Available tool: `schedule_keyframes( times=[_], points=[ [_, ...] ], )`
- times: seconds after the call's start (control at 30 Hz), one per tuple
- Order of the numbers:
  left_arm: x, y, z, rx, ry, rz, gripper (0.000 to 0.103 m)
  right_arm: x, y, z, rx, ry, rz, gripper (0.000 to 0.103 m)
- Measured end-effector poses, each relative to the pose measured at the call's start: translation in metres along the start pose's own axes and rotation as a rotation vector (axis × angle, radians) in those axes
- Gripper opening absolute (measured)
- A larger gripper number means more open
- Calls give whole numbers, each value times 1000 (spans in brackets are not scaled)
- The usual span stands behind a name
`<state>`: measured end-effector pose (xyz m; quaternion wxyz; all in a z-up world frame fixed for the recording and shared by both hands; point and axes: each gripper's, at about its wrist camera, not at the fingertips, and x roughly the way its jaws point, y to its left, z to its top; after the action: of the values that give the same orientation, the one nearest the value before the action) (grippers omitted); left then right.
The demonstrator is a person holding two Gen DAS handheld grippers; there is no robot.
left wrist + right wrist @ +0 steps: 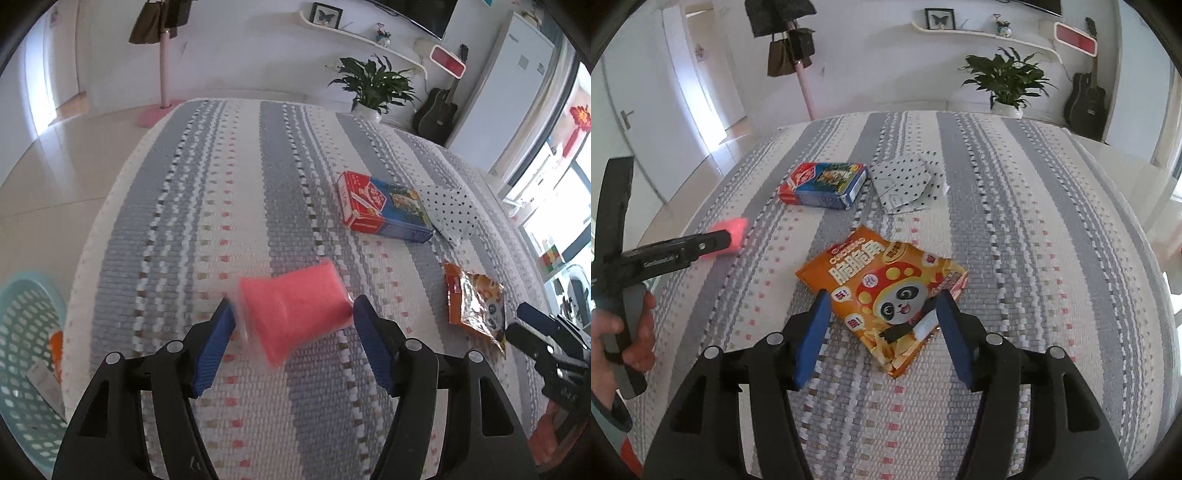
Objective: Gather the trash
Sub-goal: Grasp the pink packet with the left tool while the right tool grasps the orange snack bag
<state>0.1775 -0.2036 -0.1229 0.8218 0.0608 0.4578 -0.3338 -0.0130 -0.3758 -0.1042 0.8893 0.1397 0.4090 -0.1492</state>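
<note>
While the left gripper [293, 328] hangs over the striped woven cloth [229, 192], its blue fingers [216, 345] stand spread with a pink packet [295, 308] between them; the packet is motion-blurred, its right edge looks to meet the right finger and its left edge sits just beside the left finger, so whether it is actually pinched cannot be told. From the right wrist view the same packet [733, 230] shows only as a pink blur at the tip of that tool [720, 238], which a hand [624, 332] grips at the handle. The right gripper [882, 325] is likewise spread, one finger [812, 338] on either side of an orange snack bag [882, 288] printed with a panda, lying flat on the cloth [1034, 221]; contact between fingers and bag cannot be confirmed. Farther along the surface lie a red-and-blue box [823, 182] and, just beside it on the right, a white wrapper with black dots [908, 182]; in the left view the box [380, 206] and wrapper [448, 212] appear touching. A teal slotted basket [22, 354] stands off the cloth's left edge, with an orange item and a pale flat piece inside. A potted plant [1008, 83] and a dark guitar [1086, 99] stand by the far wall.
</note>
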Motion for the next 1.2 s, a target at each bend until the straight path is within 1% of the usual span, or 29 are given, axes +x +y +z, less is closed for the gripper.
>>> schedule_keyframes(
  times=[0.03,0.07,0.17,0.23,0.27,0.3,0.4,0.43,0.5,0.53,0.6,0.67,0.77,0.93,1.03,1.2],
  points=[
    [1,-2,1,-4,-7,8,64,4,2,-1,-6,11,2,60],
    [1,-3,0,-6,-18,15,64,7,5,0,-12,19,1,64],
    [3,-5,-2,-3,-48,27,64,15,14,-2,-48,39,-9,65],
    [2,-6,-3,2,-59,37,63,20,22,-3,-85,46,-40,65],
    [2,-7,-3,0,-61,36,61,24,27,-3,-109,53,-64,65],
    [3,-8,-2,-1,-64,35,57,26,29,-4,-118,58,-73,65],
    [3,-7,-3,-3,-70,34,53,35,34,-4,-129,72,-122,64],
    [3,-6,-3,-1,-71,33,51,35,34,-4,-126,64,-129,60],
    [2,-6,-4,1,-76,23,47,35,33,-4,-115,62,-117,43],
    [0,-6,-5,-4,-88,28,46,35,31,-4,-104,59,-112,39],
    [-8,-3,-6,-23,-131,42,45,35,27,-2,-83,57,-102,20],
    [-18,1,-9,-42,-167,36,44,34,22,2,-55,63,-65,9],
    [-29,5,-13,-42,-184,37,44,30,19,6,-34,46,-50,4],
    [-65,20,-13,-35,-228,40,44,10,29,14,-27,-23,-28,3],
    [-96,35,-9,-29,-270,64,44,-6,45,23,-41,-73,-4,2],
    [-153,75,-6,-75,-335,105,44,-38,99,48,-122,-156,76,2]
  ],
)
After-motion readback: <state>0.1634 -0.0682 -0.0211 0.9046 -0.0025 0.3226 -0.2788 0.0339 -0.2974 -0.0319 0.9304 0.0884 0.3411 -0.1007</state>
